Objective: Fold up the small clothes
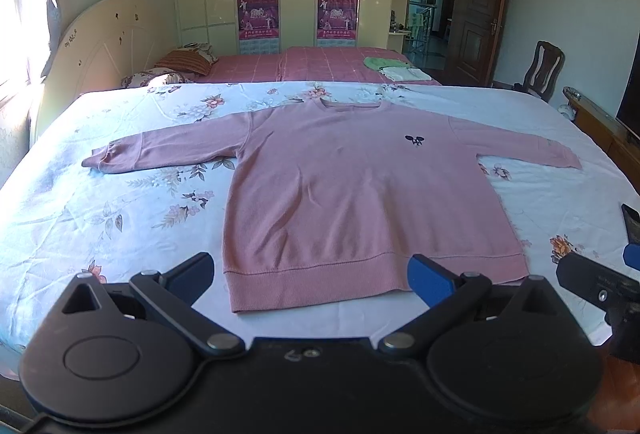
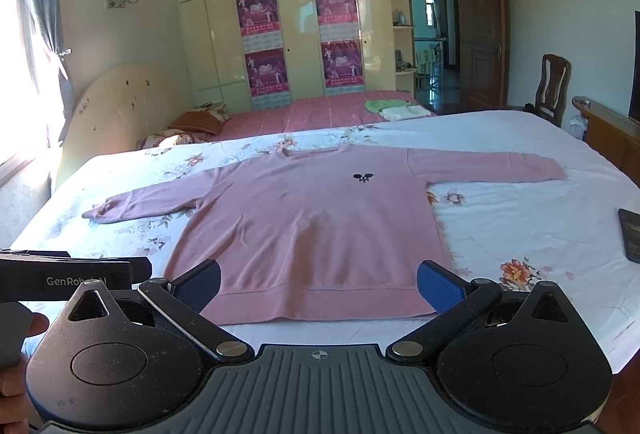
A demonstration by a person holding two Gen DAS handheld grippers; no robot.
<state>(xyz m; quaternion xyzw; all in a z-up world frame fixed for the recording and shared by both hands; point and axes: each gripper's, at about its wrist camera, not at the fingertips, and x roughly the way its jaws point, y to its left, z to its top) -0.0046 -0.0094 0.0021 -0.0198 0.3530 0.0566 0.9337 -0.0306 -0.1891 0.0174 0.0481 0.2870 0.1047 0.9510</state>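
A pink sweater [image 1: 352, 194] lies flat and face up on the floral bedsheet [image 1: 120, 202], both sleeves spread out to left and right, neckline at the far side and ribbed hem nearest the cameras; no fold has been started. The left gripper [image 1: 312, 274] hangs just short of the hem with its jaws spread wide and nothing between them, and the right gripper [image 2: 318, 284] sits likewise, wide apart and empty, over the near hem. The main risk, as I judge it, is pinching the bedsheet along with the knit, since the hem lies flat on the sheet and a low approach would gather both layers; a grab at only the top layer of the sweater would also let the back drag and wrinkle. A dark phone [image 2: 630, 236] lies on the sheet at the right, near enough that a sleeve swung inward might brush it. The right wrist view shows that phone almost whole and the person's hand [image 2: 16, 358] on the left tool's handle; the left wrist view shows only the phone's edge, but shows the left sleeve's cuff more fully.
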